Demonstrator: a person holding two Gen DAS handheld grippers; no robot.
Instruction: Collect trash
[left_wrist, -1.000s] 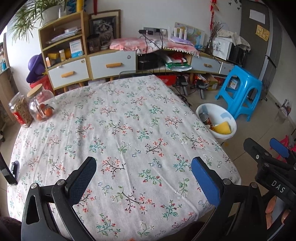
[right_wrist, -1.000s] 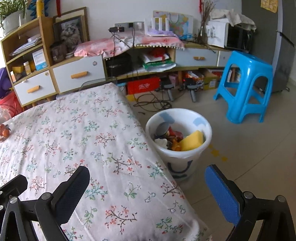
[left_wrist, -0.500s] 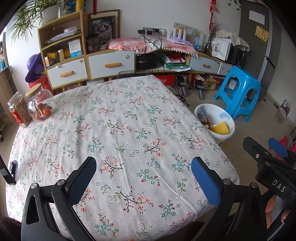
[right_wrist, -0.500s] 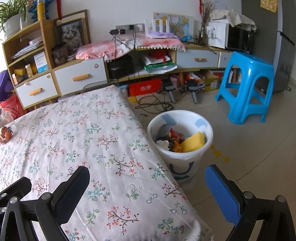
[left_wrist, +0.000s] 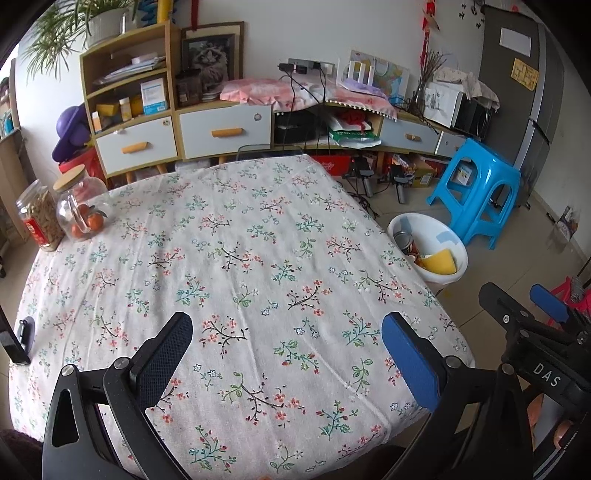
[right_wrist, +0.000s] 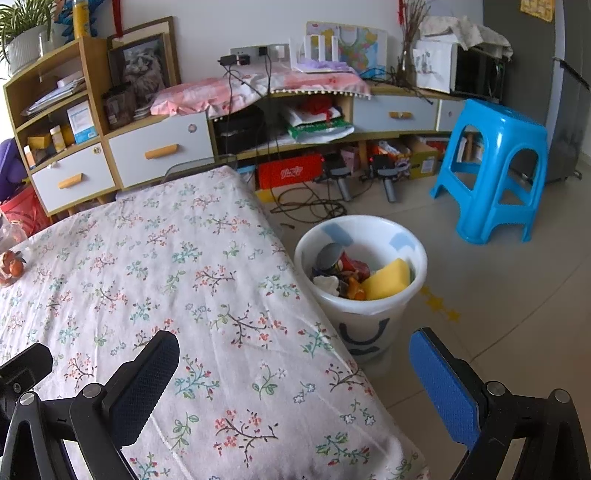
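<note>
A white trash bin (right_wrist: 364, 319) stands on the floor beside the table's right edge, holding a yellow sponge (right_wrist: 388, 282), a tin can (right_wrist: 330, 254) and other scraps. The same bin (left_wrist: 428, 225) shows at the right in the left wrist view. My left gripper (left_wrist: 286, 334) hovers open over the near part of the floral tablecloth (left_wrist: 236, 258), nothing between its fingers. My right gripper (right_wrist: 293, 356) is open too, above the table's near right corner, empty. The right gripper's body (left_wrist: 535, 332) appears at the right edge of the left wrist view.
Two glass jars (left_wrist: 79, 210) stand at the table's far left. A blue plastic stool (right_wrist: 495, 166) sits on the floor behind the bin. Cabinets with drawers (left_wrist: 221, 129) line the far wall, with cables (right_wrist: 310, 203) on the floor. A small black object (left_wrist: 22, 332) lies at the table's left edge.
Both grippers have drawn back and risen slightly, so the table and bin look a little smaller. Both stay open and empty.
</note>
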